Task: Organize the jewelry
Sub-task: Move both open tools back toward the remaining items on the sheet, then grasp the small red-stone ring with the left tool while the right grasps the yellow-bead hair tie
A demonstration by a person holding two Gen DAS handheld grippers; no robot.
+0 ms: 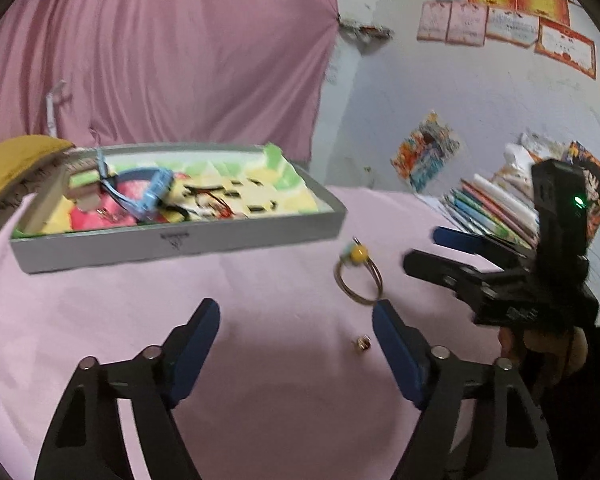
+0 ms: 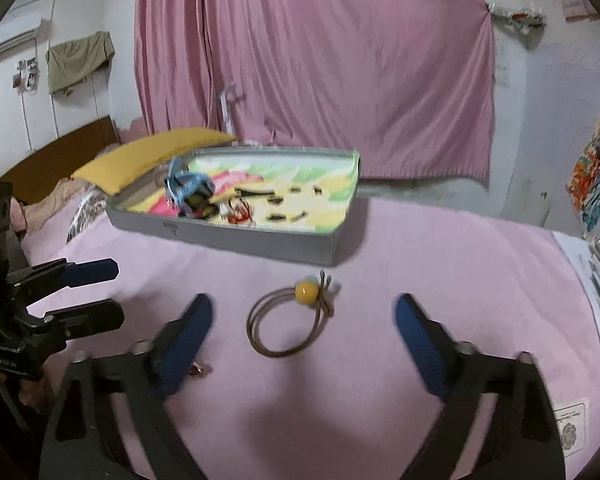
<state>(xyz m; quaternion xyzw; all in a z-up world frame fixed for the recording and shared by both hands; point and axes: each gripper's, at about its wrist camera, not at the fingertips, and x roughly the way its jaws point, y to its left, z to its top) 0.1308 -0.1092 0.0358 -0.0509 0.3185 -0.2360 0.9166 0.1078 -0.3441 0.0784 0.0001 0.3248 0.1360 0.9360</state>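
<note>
A brown hair tie with a yellow bead (image 2: 288,320) lies on the pink sheet, in front of my open, empty right gripper (image 2: 304,320). It also shows in the left wrist view (image 1: 358,276), just beyond my left gripper's right fingertip. A small earring (image 1: 362,343) lies beside that finger; in the right wrist view it (image 2: 198,369) sits by my left finger. My left gripper (image 1: 296,322) is open and empty. A grey tray (image 1: 180,240) holds a blue watch (image 1: 156,194), hair clips and other jewelry; it also shows in the right wrist view (image 2: 260,246).
The pink sheet (image 2: 440,260) covers a bed. A yellow pillow (image 2: 152,156) lies behind the tray. Books (image 1: 492,212) are stacked at the right edge. A pink curtain (image 2: 320,60) hangs behind. The right gripper shows in the left wrist view (image 1: 424,248), the left gripper in the right wrist view (image 2: 118,292).
</note>
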